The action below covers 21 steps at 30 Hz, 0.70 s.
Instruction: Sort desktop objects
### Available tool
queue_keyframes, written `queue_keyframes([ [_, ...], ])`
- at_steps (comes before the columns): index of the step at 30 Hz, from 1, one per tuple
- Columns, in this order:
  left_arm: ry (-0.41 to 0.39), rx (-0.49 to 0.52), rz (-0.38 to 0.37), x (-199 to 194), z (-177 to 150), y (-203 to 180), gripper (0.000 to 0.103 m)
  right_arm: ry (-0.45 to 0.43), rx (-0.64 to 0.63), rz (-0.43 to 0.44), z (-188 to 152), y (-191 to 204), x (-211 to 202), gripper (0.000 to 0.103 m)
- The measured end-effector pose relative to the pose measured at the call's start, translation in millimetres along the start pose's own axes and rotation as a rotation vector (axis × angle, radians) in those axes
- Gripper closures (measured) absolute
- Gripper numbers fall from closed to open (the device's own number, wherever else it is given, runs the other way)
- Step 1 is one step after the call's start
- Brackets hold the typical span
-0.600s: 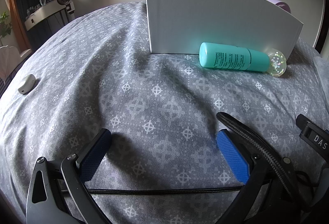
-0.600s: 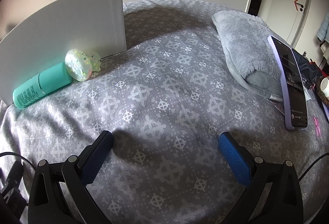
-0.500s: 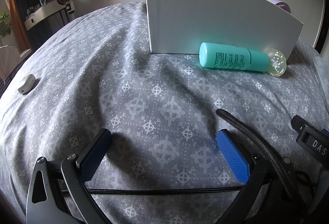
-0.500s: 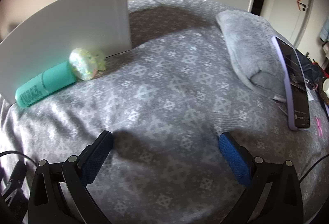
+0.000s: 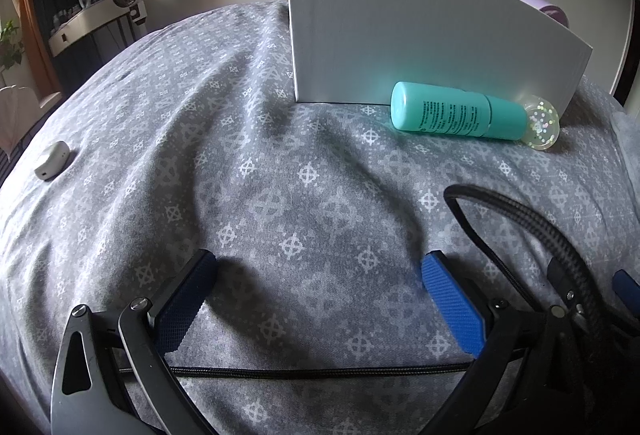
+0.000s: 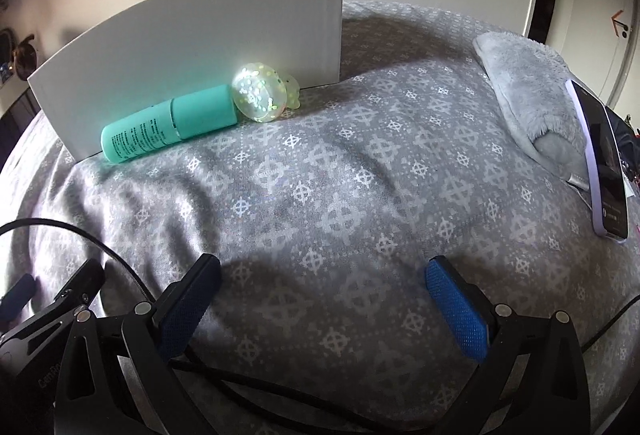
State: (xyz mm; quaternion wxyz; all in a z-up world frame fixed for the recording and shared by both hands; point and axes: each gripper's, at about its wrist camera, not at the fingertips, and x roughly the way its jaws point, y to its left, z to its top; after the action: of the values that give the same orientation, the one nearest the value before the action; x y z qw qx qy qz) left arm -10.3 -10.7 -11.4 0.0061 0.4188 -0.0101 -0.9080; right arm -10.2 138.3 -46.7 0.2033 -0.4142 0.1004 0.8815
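While empty, both grippers' jaws gape wide.

Both grippers' jaws wide, empty

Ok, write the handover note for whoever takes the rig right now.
Left tool: open, empty, over bare bedspread.
Right tool: open, empty, also over bare cloth.
Teal bottle lies on its side against the white board; glitter ball touches its cap end.
White case sits far left.
Phone leans on the fluffy towel at right.
Done: nothing visibly sorted.
Left: everything; no bin in view.
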Motion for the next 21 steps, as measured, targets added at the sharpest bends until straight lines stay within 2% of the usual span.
queue_keyframes([
  [21, 0.001, -0.002, -0.003, -0.9, 1.9, 1.3, 0.000, 0.000, 0.002, 0.002, -0.4, 1.0, -2.0, 0.000],
])
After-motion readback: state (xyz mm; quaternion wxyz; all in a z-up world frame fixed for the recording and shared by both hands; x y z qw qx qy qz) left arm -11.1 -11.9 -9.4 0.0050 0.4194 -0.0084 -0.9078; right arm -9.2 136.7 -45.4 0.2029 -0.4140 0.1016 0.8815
